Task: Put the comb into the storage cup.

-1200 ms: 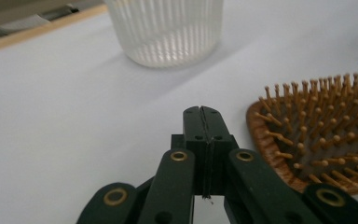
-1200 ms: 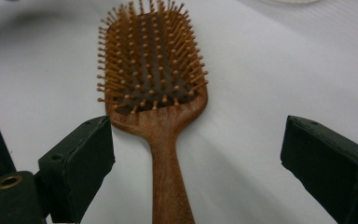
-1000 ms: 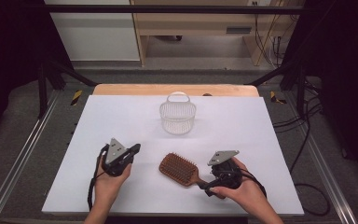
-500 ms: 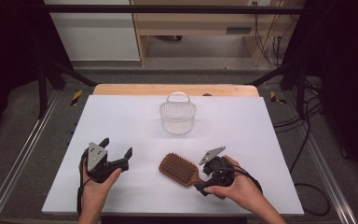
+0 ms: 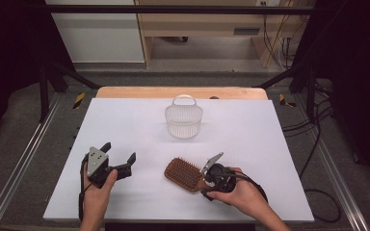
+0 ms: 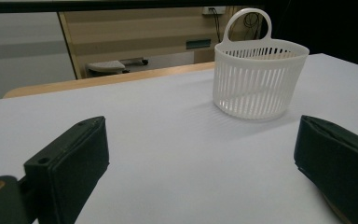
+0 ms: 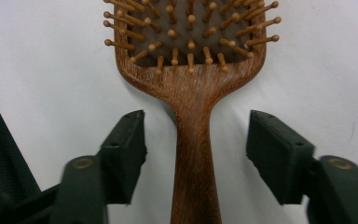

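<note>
A wooden hairbrush lies bristles up on the white table top, near its front edge. My right gripper is open and sits over the brush's handle. Its two jaws stand either side of the handle without touching it. My left gripper is open at the front left, with nothing between its fingers. A white slatted basket with a loop handle stands upright at the middle back; the same basket lies ahead and to the right in the left gripper view.
A wooden strip runs along the table's far edge. Metal rails flank the table, and cables trail on the floor at the right. A cabinet stands behind.
My left gripper has drawn back to the left and turned, jaws still open. My right gripper has tipped down over the brush's handle.
</note>
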Available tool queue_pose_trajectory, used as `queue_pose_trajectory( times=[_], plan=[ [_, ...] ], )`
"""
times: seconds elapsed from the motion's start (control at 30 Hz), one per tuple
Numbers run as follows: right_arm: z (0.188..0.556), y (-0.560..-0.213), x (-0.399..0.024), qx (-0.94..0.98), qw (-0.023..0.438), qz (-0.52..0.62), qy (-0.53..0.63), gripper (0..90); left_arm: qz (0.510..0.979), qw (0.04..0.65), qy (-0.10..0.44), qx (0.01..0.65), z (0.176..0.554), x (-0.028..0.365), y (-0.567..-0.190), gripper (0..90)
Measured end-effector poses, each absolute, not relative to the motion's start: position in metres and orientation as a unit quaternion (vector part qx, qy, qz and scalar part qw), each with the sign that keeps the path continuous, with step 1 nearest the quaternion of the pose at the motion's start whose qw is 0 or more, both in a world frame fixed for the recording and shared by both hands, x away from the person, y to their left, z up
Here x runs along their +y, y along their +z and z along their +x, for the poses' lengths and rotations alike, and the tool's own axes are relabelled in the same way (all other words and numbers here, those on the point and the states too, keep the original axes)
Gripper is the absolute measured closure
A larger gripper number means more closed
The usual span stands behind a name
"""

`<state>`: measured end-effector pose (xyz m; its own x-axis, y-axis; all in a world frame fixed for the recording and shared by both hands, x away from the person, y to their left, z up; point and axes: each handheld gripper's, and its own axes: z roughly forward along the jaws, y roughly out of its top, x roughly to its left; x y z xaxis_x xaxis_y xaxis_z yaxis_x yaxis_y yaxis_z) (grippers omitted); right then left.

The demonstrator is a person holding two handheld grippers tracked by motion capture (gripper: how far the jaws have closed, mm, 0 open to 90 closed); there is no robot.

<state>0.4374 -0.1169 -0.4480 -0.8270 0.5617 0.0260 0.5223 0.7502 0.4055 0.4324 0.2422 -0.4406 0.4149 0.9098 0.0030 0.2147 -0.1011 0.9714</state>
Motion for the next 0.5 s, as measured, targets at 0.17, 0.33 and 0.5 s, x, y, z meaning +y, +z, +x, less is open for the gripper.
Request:
queue_pose_trajectory(
  times=[0.17,0.33,0.5],
  plan=[
    [0.4387,-0.4491,-0.1151,0.936,0.044,0.289,0.195,52.1,0.664,0.518,0.333,0.424,0.4327,0.2425,-0.4409,3.3],
    [0.4384,-0.4502,-0.1114,0.942,0.044,0.277,0.187,60.8,0.666,0.519,0.332,0.421,0.4324,0.2403,-0.4409,3.3],
    [0.4382,-0.4517,-0.1095,0.944,0.047,0.273,0.179,64.4,0.668,0.519,0.332,0.418,0.4318,0.2393,-0.4407,3.3]
  ],
)
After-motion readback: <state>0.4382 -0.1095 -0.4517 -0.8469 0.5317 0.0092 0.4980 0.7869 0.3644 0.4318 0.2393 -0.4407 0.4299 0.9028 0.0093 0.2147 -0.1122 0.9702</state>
